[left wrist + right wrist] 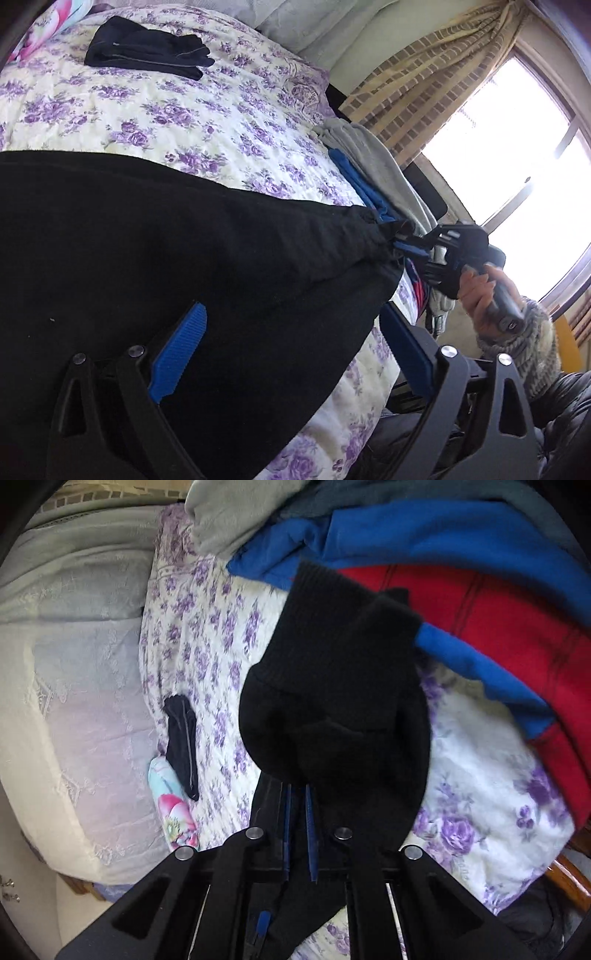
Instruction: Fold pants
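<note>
A: Left wrist view: the black pants point(147, 236) lay spread over the bed point(207, 122), filling the left and centre of the frame. Matte, soft knit. One corner was drawn to a bunched point at centre right, pinched in the right claw point(404, 238); a hand point(480, 295) with a grey knitted cuff held its handle.

B: And the left claw point(291, 354)?

A: Wide apart at the bottom of the frame, ribbed blue pads point(177, 354) not pressing the cloth; nothing gripped.

B: Right wrist view showed the grip close up: right claw point(299, 830) nearly closed on the fabric, the pants point(332, 701) hanging over it with a ribbed cuff at upper centre. It alone showed a red garment point(498, 627) at upper right, under blue cloth point(424, 535).

A: Mine showed only the pile's edge: grey point(373, 158) and blue cloth point(354, 177). Also a window point(517, 147) and checked curtain point(424, 74).

B: Both showed a small folded black garment point(181, 738), upper left in yours point(147, 48). Quilt: cream, purple floral print.
</note>
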The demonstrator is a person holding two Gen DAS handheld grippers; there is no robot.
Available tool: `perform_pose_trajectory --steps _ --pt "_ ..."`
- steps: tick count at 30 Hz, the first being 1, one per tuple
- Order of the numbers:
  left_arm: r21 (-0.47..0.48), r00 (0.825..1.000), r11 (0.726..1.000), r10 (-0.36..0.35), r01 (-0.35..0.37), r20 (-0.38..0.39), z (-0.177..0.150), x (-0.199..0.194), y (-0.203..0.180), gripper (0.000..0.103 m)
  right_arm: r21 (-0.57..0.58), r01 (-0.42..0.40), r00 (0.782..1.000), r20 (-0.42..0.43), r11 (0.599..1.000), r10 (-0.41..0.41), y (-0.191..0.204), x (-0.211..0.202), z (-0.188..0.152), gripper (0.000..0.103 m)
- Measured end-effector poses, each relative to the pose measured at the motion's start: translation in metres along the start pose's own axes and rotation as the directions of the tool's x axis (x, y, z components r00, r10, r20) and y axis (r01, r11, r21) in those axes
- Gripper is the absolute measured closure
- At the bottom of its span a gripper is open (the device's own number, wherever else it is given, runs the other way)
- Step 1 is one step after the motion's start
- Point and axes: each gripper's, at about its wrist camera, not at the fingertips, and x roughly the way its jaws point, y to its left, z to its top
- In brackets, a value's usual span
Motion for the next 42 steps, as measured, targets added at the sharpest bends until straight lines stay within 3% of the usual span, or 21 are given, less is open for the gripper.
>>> perform_pose_trajectory --steps 2,7,9,11,14,16,19,21,25,30,34,37,39,40,42 --pt "0.037 1.000 0.999 0.029 -0.029 -0.004 -0.002 0.003 -0.005 0.010 -0.033 -0.007 1.000 0.030 0.999 0.008 0.013 -0.003 0.000 0.057" --pt "0.091 0.996 0.993 0.083 -0.081 -0.022 -0.006 0.006 -0.011 0.008 -0.078 0.092 0.993 0.087 0.993 -0.086 0.032 0.002 0.011 0.053" --pt "0.102 0.996 0.991 0.090 -0.087 -0.023 -0.007 0.006 -0.011 0.007 -0.069 0.127 0.990 0.070 0.990 -0.122 0.027 0.013 0.014 0.057" --pt "0.108 0.996 0.990 0.090 -0.086 -0.024 -0.007 0.005 -0.011 0.007 -0.072 0.126 0.992 0.032 0.989 -0.124 0.022 0.028 0.013 0.100" --pt "0.110 0.996 0.991 0.082 -0.079 -0.025 -0.008 0.005 -0.010 0.007 -0.164 0.120 0.991 0.077 0.979 -0.109 0.028 0.026 0.004 0.100" --pt "0.103 0.997 0.993 0.068 -0.065 -0.022 -0.007 0.003 -0.007 0.007 -0.219 0.046 0.995 0.092 0.975 -0.027 0.051 0.018 0.004 0.100" --pt "0.088 0.999 0.996 0.035 -0.035 0.003 -0.006 -0.002 -0.005 0.007 -0.397 -0.006 0.994 0.098 0.918 0.048 0.109 0.008 0.005 0.100" --pt "0.074 1.000 0.997 0.026 -0.026 0.013 -0.005 -0.005 -0.002 0.007 -0.441 -0.035 0.997 0.051 0.897 0.064 0.124 0.007 0.005 0.100" --pt "0.029 1.000 0.999 0.014 -0.015 0.008 -0.002 -0.005 0.005 0.007 -0.430 0.004 0.998 0.064 0.903 0.026 0.098 -0.001 -0.001 0.100" --pt "0.036 1.000 0.999 0.008 -0.008 0.001 -0.002 -0.004 0.004 0.005 -0.226 0.005 0.997 0.073 0.974 0.012 0.004 -0.012 0.002 0.100" --pt "0.033 1.000 0.999 0.006 -0.006 -0.002 -0.001 -0.002 0.005 0.005 -0.106 -0.043 0.999 0.025 0.993 0.046 -0.046 -0.003 -0.005 0.100" --pt "0.033 1.000 0.999 0.003 -0.003 0.000 -0.002 -0.002 0.005 0.005 -0.073 -0.116 0.993 0.011 0.991 0.117 -0.052 -0.006 -0.005 0.095" --pt "0.032 1.000 0.999 0.002 -0.002 0.002 -0.002 -0.002 0.005 0.005 -0.061 -0.151 0.988 0.025 0.987 0.153 -0.052 -0.011 -0.002 0.074" --pt "0.032 1.000 0.999 0.003 -0.003 0.002 -0.002 -0.002 0.005 0.005 -0.061 -0.148 0.987 0.058 0.987 0.152 -0.053 -0.015 -0.001 0.049" --pt "0.032 1.000 0.999 0.005 -0.005 0.003 -0.002 -0.002 0.005 0.005 -0.062 -0.152 0.984 0.083 0.986 0.157 -0.054 -0.018 0.005 0.044"
